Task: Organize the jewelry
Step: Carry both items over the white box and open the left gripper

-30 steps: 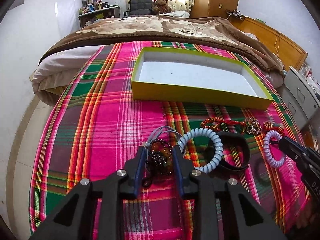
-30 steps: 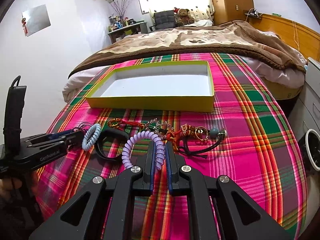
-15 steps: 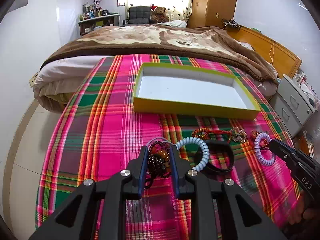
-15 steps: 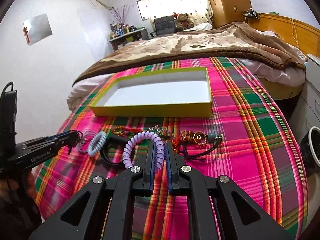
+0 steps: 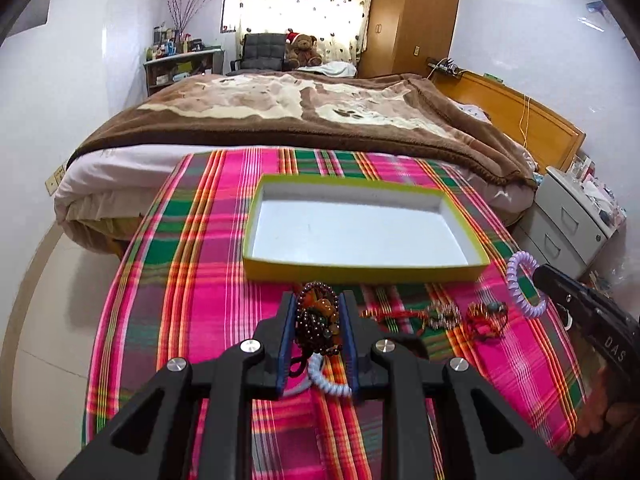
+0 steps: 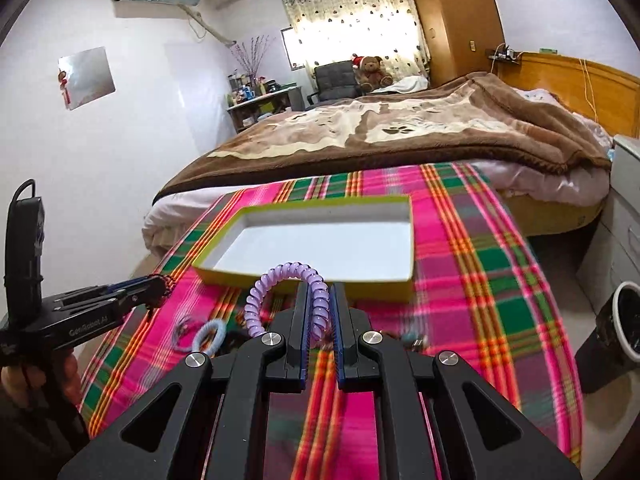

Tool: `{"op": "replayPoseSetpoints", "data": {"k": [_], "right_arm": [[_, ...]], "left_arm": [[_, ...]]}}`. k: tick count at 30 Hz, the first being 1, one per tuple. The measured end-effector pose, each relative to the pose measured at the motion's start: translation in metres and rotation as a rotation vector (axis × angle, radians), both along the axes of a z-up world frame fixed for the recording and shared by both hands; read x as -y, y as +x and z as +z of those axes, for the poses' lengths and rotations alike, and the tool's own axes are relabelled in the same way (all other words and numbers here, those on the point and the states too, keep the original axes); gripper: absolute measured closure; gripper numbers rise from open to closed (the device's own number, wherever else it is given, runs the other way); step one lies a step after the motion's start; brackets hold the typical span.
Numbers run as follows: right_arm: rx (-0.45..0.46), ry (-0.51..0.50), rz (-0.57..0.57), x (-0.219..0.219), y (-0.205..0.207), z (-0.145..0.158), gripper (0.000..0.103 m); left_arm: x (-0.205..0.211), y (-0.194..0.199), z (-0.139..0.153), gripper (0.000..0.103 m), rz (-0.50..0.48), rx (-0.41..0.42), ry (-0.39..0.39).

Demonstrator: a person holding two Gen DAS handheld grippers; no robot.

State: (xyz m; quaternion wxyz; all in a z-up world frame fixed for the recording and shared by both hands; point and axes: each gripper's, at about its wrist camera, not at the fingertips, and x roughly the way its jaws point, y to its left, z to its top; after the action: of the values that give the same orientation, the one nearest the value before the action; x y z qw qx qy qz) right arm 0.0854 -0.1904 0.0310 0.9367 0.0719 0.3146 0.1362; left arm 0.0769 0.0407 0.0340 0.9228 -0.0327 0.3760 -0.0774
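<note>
My left tongs [image 5: 318,322] clamp one dark beaded bracelet [image 5: 317,320], bunched and stood upright, lifted over the plaid-covered bench [image 5: 192,300]. My right tongs [image 6: 320,312] pinch one purple coil band [image 6: 288,288], its loop arching up and left. One yellow box [image 5: 360,270] sits ahead, long axis crosswise. One pale blue coil band [image 6: 210,334] and a red-gold tangle [image 5: 452,314], uncountable, lie on the cloth.

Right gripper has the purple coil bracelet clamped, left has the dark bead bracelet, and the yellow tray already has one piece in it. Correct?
Not quite: the yellow tray holds nothing, as the left wrist view shows. The rest stands: the right gripper is shut on the purple coil bracelet, and the left gripper clamps the dark bead bracelet.
</note>
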Motion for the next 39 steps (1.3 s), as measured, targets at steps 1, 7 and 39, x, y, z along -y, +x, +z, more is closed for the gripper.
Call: {"op": "replayPoseSetpoints", "data": {"k": [1,7,39], "right_arm": [[0.001,-0.002,0.000,0.002,0.004,0.002,0.093],[-0.004,-0.044,-0.016,0.007,0.045,0.011,0.093],[-0.234,-0.250,-0.037,-0.001,0.196,-0.064,0.093]], "left_arm": [[0.000,0.005,0.001,0.080,-0.005,0.002,-0.001],[-0.004,0.037,0.007,0.080,-0.008,0.013,-0.009],[0.001,0.176,-0.058,0.080,-0.018,-0.165,0.010]]}}
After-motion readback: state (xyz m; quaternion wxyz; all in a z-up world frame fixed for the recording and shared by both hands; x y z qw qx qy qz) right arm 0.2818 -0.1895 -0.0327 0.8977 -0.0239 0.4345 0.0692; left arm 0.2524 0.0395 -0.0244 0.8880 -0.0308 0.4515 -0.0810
